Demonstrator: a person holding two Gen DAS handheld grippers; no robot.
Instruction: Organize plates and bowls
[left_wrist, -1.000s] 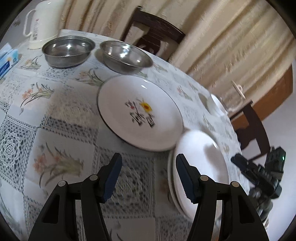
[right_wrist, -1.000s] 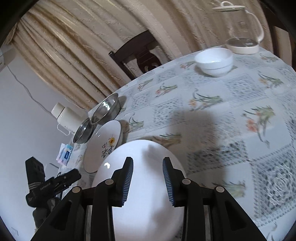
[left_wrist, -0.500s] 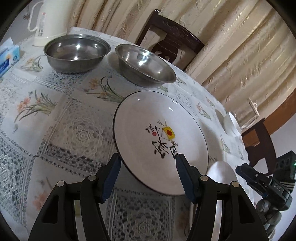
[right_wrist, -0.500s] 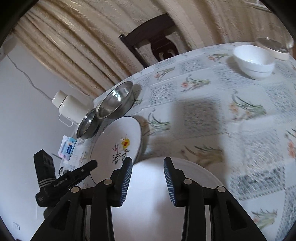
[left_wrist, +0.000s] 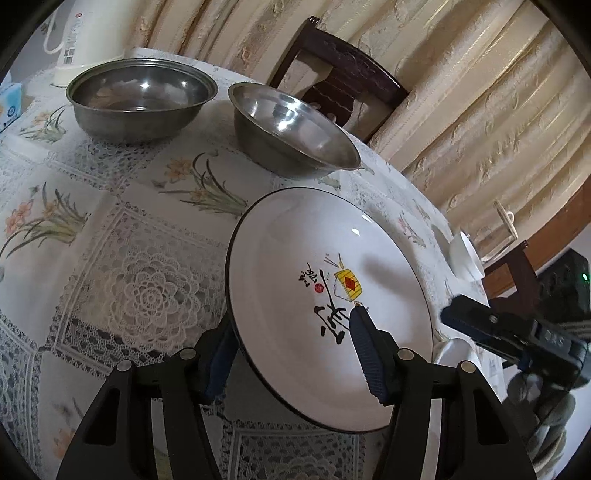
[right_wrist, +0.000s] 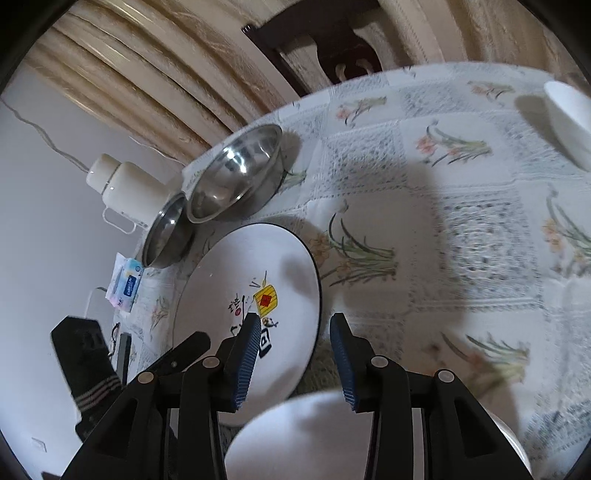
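Barely begun: left tool spread around decorated plate rim, right tool apart, steel bowls unstacked at 11 o'clock.

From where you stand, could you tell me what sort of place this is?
Most likely a home dining room: a table under a floral lace cloth, a dark wooden chair against beige curtains, with steel bowls and a decorated plate set out.

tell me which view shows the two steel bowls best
The left wrist view: both steel bowls sit side by side, large, sharp, interiors visible. The right wrist view shows them smaller, steeply tilted near the frame's left, one partly overlapped by the other.
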